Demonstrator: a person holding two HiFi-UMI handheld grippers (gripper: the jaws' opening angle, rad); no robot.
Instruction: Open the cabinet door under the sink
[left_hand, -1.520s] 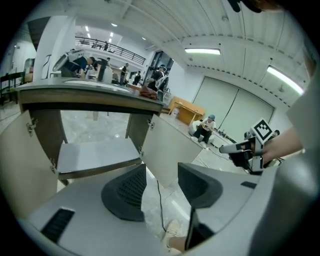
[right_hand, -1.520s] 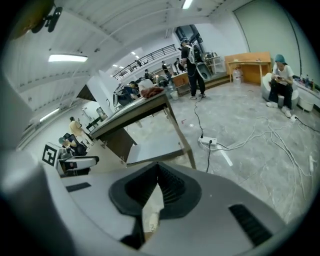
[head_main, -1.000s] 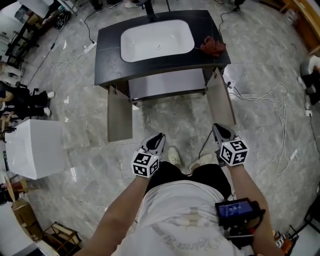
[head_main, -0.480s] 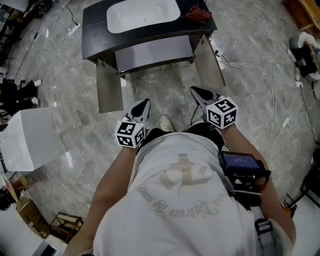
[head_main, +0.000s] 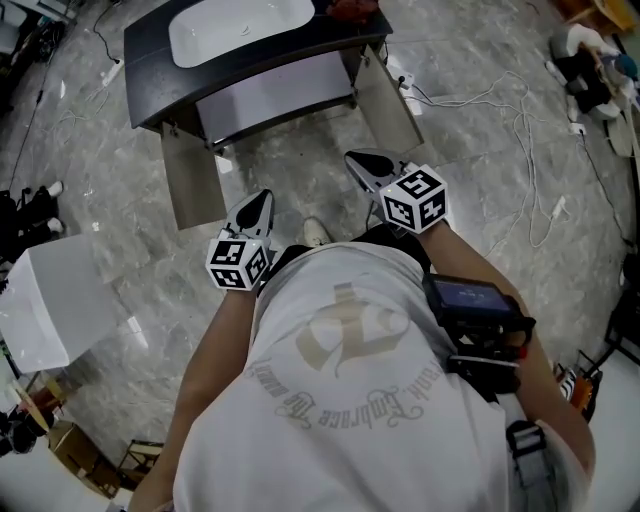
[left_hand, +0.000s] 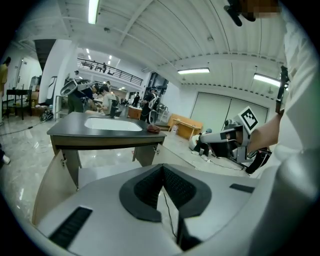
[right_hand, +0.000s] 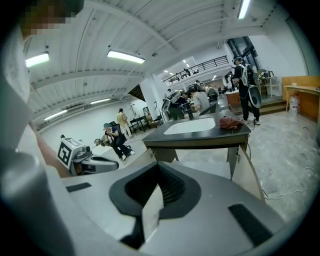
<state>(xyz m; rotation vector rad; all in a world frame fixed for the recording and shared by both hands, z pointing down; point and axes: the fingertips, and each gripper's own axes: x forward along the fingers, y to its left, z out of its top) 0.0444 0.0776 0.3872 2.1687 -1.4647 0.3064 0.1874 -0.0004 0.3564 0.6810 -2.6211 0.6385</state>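
Grey plastic jaws on the left gripper (head_main: 260, 200) are pressed together with nothing between them. The right gripper (head_main: 358, 162) is likewise closed and empty. Both are held close in front of the person's body, well apart from the furniture. Beyond them lies a stretch of marbled floor (head_main: 300, 175), then the cabinet (head_main: 275, 95) under the sink (head_main: 238, 30). Its two doors already stand swung wide: the left door (head_main: 192, 185) and the right door (head_main: 388, 100) each angle out toward the person, leaving the front between them uncovered. Farther on, a red cloth (head_main: 350, 10) lies on the dark countertop (head_main: 150, 60) beside the basin. From how things lie, the opening step looks finished and the person stands clear of it. The next move seems to call for little more than holding both grippers away from the doors, so neither gets knocked back toward shut.
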